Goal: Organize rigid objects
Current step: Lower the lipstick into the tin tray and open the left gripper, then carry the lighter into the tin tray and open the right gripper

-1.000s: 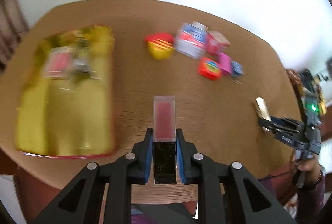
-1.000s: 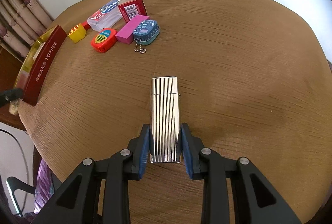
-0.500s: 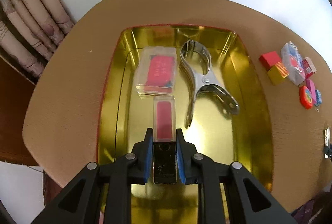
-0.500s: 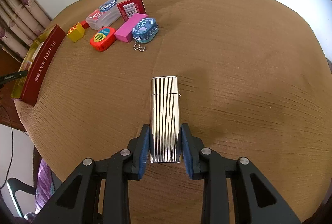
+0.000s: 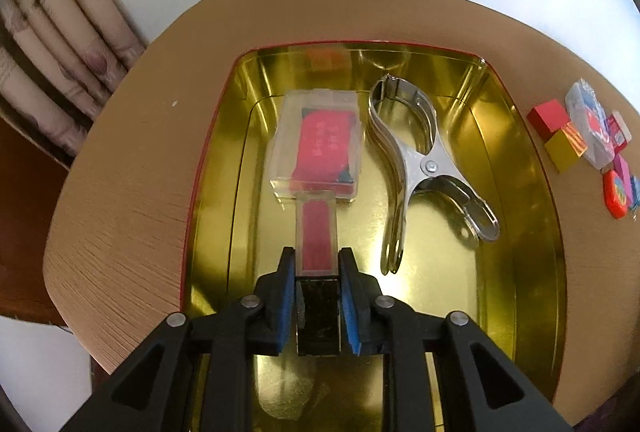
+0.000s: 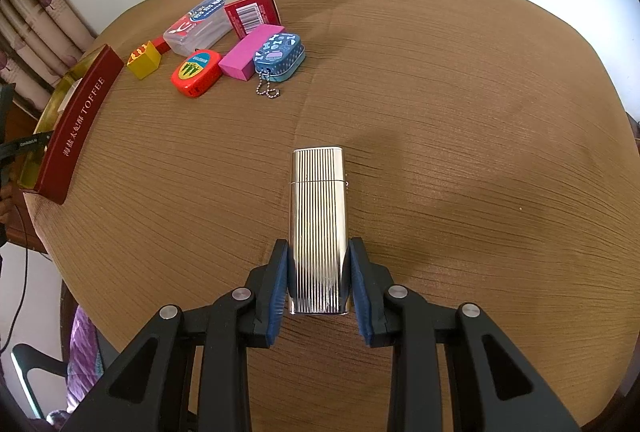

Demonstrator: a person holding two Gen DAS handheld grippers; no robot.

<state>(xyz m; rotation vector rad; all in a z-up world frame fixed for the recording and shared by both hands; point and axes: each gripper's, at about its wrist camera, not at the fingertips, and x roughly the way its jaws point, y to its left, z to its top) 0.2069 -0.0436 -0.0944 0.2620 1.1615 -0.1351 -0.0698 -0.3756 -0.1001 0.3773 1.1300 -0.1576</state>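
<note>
My left gripper (image 5: pixel 317 252) hangs low over the gold tin (image 5: pixel 520 232), pointing steeply down. Between its pads is a red stick in a clear cap with a black base (image 5: pixel 316 232). The jaws are opening, and a thin dark gap shows at the left pad. The stick's tip reaches a clear box with a red card (image 5: pixel 320 144) lying in the tin beside a steel spring clamp (image 5: pixel 424 168). Over bare table, my right gripper (image 6: pixel 319 244) is shut on a ribbed silver lighter (image 6: pixel 318 200).
Right of the tin (image 6: pixel 76 124) lie a yellow block (image 6: pixel 144 60), a red tape measure (image 6: pixel 196 72), a pink block (image 6: pixel 248 56), a blue keychain tin (image 6: pixel 280 54), a clear case (image 6: pixel 200 24) and a red box (image 6: pixel 252 14). Curtains hang at the left.
My left gripper swung from the table's middle to above the tin and sank toward its floor. Its jaws have spread slightly around the stick. The right gripper has not moved.
</note>
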